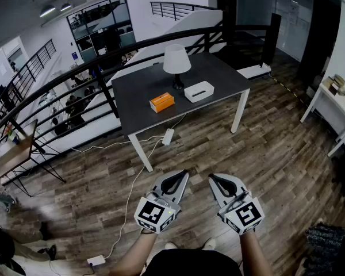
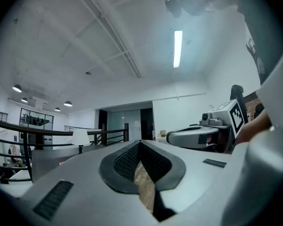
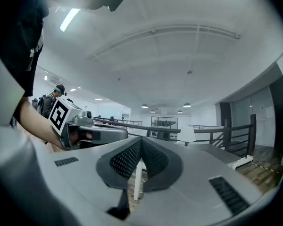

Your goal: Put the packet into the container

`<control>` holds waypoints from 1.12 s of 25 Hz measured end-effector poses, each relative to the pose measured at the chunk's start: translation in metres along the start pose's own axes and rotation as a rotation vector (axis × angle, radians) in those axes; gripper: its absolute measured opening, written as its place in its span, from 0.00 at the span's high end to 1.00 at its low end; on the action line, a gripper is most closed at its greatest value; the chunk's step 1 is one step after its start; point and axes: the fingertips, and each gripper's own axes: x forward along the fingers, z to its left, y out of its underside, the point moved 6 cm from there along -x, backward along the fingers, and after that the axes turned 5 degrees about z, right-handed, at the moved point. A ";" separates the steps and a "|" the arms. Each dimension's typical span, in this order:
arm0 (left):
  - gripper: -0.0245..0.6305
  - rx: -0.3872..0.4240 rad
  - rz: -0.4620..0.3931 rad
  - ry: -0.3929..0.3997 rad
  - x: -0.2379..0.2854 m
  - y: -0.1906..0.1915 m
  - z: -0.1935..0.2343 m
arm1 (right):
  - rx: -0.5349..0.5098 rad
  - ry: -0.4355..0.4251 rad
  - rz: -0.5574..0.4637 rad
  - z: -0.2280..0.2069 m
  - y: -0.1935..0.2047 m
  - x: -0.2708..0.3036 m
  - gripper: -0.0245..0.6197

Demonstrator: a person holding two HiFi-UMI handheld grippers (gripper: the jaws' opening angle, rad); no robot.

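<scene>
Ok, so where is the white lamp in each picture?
Head view: the lamp stands near the top middle, on the dark table.
Left gripper view: the lamp is small, at the left, about halfway down.
Right gripper view: the lamp is small, right of the middle.
Shared landmark: the black railing runs behind the lamp in all three views.

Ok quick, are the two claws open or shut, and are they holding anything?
Left gripper: closed, holding nothing.
Right gripper: closed, holding nothing.
</scene>
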 end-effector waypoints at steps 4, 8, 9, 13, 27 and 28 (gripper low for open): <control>0.95 -0.002 0.005 0.004 0.000 0.001 -0.002 | 0.006 0.005 -0.002 0.000 0.000 0.000 0.95; 0.95 -0.002 0.013 0.002 0.000 0.002 -0.002 | 0.031 0.017 -0.014 -0.002 0.001 0.000 0.95; 0.95 -0.001 0.015 0.001 0.000 0.003 -0.002 | 0.030 0.018 -0.012 -0.002 0.001 0.001 0.95; 0.95 -0.001 0.015 0.001 0.000 0.005 -0.003 | 0.030 0.018 -0.006 0.000 0.004 0.001 0.95; 0.95 -0.004 0.041 -0.026 0.024 0.008 -0.021 | 0.063 -0.015 0.004 -0.029 0.019 -0.015 0.95; 0.95 -0.002 0.041 -0.028 0.027 0.008 -0.024 | 0.065 -0.019 0.002 -0.032 0.021 -0.018 0.95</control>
